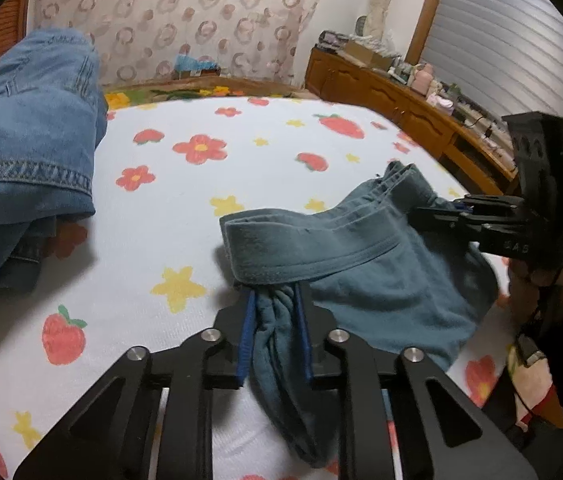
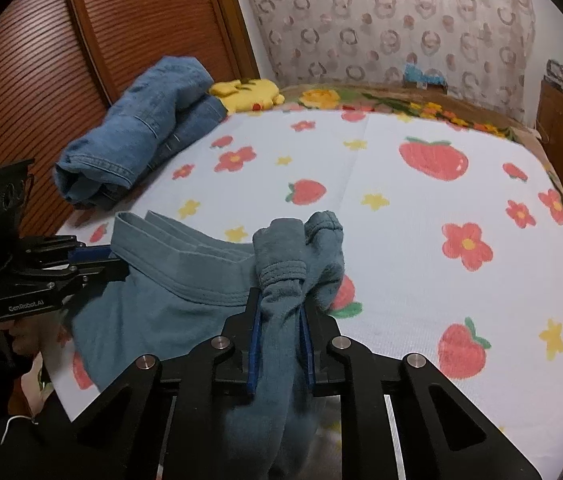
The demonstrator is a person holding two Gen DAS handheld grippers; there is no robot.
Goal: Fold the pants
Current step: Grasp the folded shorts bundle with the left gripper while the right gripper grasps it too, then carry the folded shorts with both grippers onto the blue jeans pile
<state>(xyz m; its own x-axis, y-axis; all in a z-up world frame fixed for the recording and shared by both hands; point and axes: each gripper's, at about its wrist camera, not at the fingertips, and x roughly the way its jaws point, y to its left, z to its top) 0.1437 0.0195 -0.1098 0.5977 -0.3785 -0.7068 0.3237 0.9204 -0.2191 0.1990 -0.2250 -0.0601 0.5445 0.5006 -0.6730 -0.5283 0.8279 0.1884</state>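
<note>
Pants (image 1: 361,280) bunched in both tongs, open bedsheet (image 1: 201,208) beyond.

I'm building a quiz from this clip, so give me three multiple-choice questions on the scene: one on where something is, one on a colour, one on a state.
1. Where do the folded blue denim jeans lie?
A. on the white fruit-and-flower bedsheet, near the brown slatted wall panel
B. on the wooden sideboard
C. on the floor

2. What colour are the soft cotton pants in the grippers?
A. red
B. teal
C. black

3. How is the left gripper?
A. open over bare sheet
B. shut on the pants
C. out of view

Answers: 1 A, they rest at the sheet's far edge by the panel. 2 B, the fabric is grey-teal. 3 B, the blue pads pinch bunched cloth; the right gripper does likewise.
</note>
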